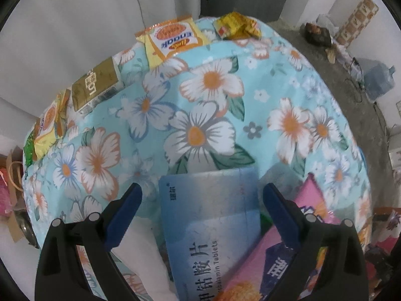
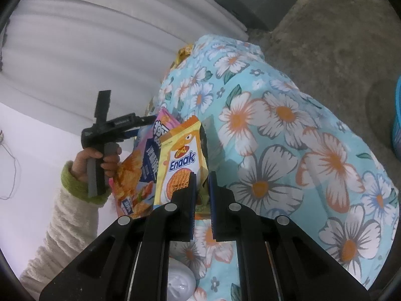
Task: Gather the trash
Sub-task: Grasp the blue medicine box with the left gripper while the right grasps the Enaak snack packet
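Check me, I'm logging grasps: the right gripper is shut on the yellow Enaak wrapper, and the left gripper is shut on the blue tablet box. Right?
Half right. The right gripper is shut on the Enaak wrapper, as the right wrist view shows. But the left gripper is open: in the left wrist view its fingers stand wide apart on either side of the blue tablet box, not clamping it.

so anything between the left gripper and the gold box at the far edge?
Nothing visible. The left gripper is open over a blue tablet box; beyond it only bare floral cloth stretches to the gold box.
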{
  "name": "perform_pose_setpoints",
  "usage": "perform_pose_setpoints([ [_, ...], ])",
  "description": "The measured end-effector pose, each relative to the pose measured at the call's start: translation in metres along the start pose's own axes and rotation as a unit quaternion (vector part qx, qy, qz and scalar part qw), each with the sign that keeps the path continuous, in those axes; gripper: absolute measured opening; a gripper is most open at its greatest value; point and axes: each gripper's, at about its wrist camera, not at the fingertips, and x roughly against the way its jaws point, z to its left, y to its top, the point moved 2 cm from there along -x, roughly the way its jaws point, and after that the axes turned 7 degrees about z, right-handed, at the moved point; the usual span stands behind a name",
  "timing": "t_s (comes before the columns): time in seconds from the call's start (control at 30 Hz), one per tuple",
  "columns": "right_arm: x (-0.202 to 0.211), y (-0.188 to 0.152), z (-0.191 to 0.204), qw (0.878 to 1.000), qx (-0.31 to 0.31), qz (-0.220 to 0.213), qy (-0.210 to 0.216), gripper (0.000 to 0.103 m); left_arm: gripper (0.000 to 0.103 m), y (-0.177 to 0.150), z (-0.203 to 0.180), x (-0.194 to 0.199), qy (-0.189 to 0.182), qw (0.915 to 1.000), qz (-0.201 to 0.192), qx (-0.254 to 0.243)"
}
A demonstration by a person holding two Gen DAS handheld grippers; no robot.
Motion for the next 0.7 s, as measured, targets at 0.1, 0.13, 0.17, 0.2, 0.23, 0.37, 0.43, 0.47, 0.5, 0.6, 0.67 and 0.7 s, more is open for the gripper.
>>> perform_pose_setpoints([
  [0.1,0.003,-0.001,-0.002,1.0,0.0,0.001,0.002,0.008,0.087,0.0,0.0,-0.003,0.001,1.0,0.008,-0.002],
  [0.13,0.004,-0.001,-0.002,1.0,-0.001,0.001,0.002,0.008,0.083,-0.002,0.001,-0.003,0.0,1.0,0.008,-0.001],
  [0.17,0.005,-0.001,-0.003,1.0,-0.001,0.001,0.002,0.008,0.078,-0.002,0.002,-0.002,-0.007,1.0,0.006,0.001],
  [0.2,0.006,-0.001,-0.003,1.0,-0.001,0.0,0.002,0.008,0.076,-0.003,0.002,0.0,-0.011,0.9999,0.004,0.001],
  [0.23,0.007,0.0,-0.003,1.0,-0.001,0.0,0.002,0.008,0.076,-0.005,0.005,0.001,-0.01,0.9999,0.001,0.002],
  [0.37,0.008,0.0,-0.003,1.0,0.0,-0.003,0.002,0.008,0.076,-0.009,0.001,0.021,0.0,0.9992,-0.039,-0.004],
  [0.43,0.007,0.0,-0.003,1.0,-0.001,-0.004,0.002,0.008,0.075,-0.014,0.003,0.033,-0.002,0.9979,-0.064,-0.003],
  [0.47,0.007,0.0,-0.003,1.0,-0.001,-0.003,0.002,0.008,0.075,-0.018,0.006,0.044,-0.002,0.9963,-0.086,-0.001],
  [0.5,0.007,0.0,-0.003,1.0,0.0,-0.003,0.002,0.008,0.075,-0.022,0.008,0.053,0.001,0.9944,-0.106,0.001],
  [0.6,0.007,0.0,-0.003,1.0,0.001,-0.002,0.002,0.008,0.075,-0.036,0.011,0.078,0.016,0.9869,-0.16,0.001],
  [0.67,0.007,0.0,-0.002,1.0,0.002,-0.002,0.003,0.008,0.074,-0.042,0.012,0.094,0.026,0.9808,-0.193,0.003],
  [0.7,0.006,0.0,-0.002,1.0,0.003,-0.002,0.003,0.008,0.074,-0.046,0.012,0.102,0.03,0.977,-0.211,0.005],
])
